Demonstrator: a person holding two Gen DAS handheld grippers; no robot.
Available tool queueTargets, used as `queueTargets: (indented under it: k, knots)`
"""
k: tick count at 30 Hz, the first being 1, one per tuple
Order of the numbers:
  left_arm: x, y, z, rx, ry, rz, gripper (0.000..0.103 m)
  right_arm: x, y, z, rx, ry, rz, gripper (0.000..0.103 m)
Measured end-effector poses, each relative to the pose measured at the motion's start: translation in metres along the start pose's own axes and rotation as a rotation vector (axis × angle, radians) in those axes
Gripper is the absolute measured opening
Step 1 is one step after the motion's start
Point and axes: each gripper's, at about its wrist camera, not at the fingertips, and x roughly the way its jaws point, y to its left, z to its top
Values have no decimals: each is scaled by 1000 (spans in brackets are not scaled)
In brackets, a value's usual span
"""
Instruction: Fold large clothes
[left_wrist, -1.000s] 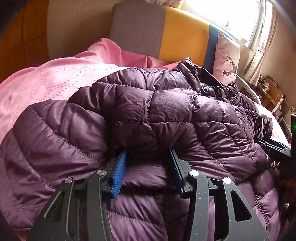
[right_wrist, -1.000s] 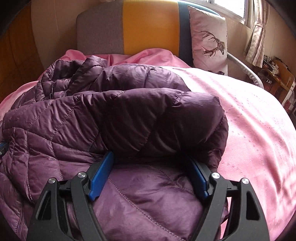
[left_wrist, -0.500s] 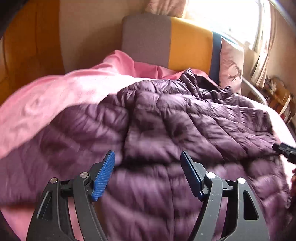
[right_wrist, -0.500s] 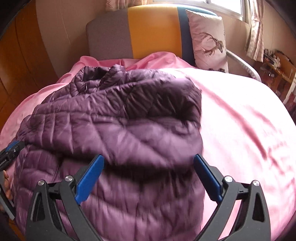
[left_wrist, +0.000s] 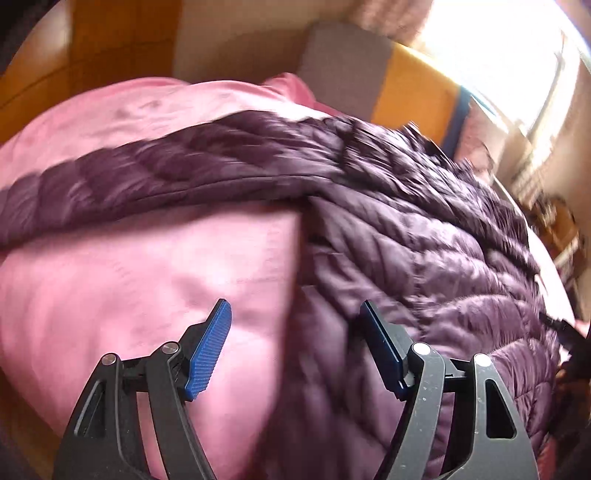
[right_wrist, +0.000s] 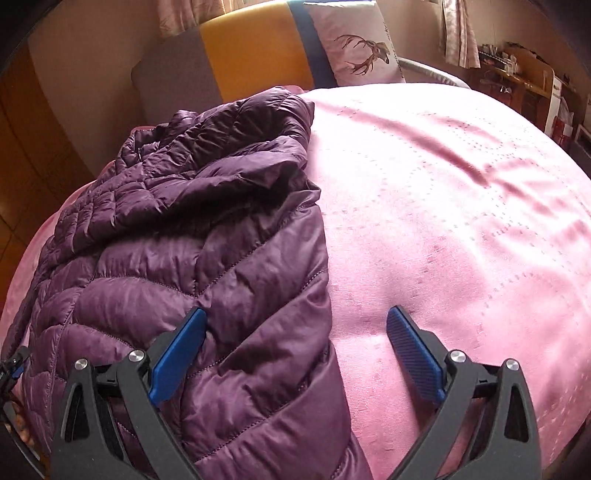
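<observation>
A purple quilted puffer jacket (right_wrist: 192, 240) lies on a pink bedspread (right_wrist: 461, 192). In the right wrist view its right edge runs straight down the middle. My right gripper (right_wrist: 295, 343) is open above that edge and holds nothing. In the blurred left wrist view the jacket (left_wrist: 424, 258) fills the right side, with one sleeve (left_wrist: 147, 181) stretched out to the left over the pink bedspread (left_wrist: 147, 277). My left gripper (left_wrist: 295, 339) is open and empty above the jacket's left edge.
A grey, yellow and blue headboard (right_wrist: 251, 48) and a deer-print pillow (right_wrist: 354, 48) stand at the far end of the bed. A cluttered wooden shelf (right_wrist: 524, 81) is at the right. Wooden wall panels (left_wrist: 103, 48) are at the left.
Both grippers have let go of the jacket, opened wide and pulled back. The folded jacket now lies flatter. The left view has swung left, showing the sleeve on the bedspread.
</observation>
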Motion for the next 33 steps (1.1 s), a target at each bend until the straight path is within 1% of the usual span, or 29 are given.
queueTargets:
  k: [3,4,6,8,9,11,13,16,18,21,26,28,29,30,32,33]
  knots:
    - [-12,28,1,-96,-12,17,72,3,2,-3,-17,-12,-19,101]
    - [-16,41,4,-142,-18,26,72,2,2,-3,-17,-14,-23,101]
    - [-20,65,9,-220,-31,50,72,2,-1,-3,-12,-15,-15,101]
    - [-26,98,15,-347,-49,71,72,2,-3,-4,-3,-18,-4,101]
    - [-30,120,17,-433,-58,68,72,3,-3,-4,-3,-19,-4,101]
    - [-35,148,21,-550,-75,55,71,4,-2,-3,-6,-21,-6,101]
    - [-39,173,25,-632,-94,72,72,3,-3,-4,-6,-24,-6,101]
    - [-45,200,32,-719,-125,79,72,3,-4,-4,-7,-25,-5,101]
    - [-46,214,34,-758,-144,99,71,3,-3,-4,-8,-25,-7,101]
    - [-44,229,35,-824,-152,84,71,3,-3,-4,-8,-24,-8,101]
    - [-38,239,48,-833,-164,91,70,3,-2,-4,-13,-20,-18,101]
    - [-36,240,51,-834,-164,97,62,3,-1,-4,-15,-20,-22,101]
    - [-34,240,54,-826,-159,102,46,4,0,-4,-15,-19,-24,101]
    - [-33,241,55,-812,-150,110,27,4,0,-4,-15,-19,-25,101]
    - [-35,239,60,-770,-151,127,12,4,1,-4,-16,-19,-28,101]
    - [-40,235,63,-742,-166,133,9,4,1,-4,-16,-19,-30,101]
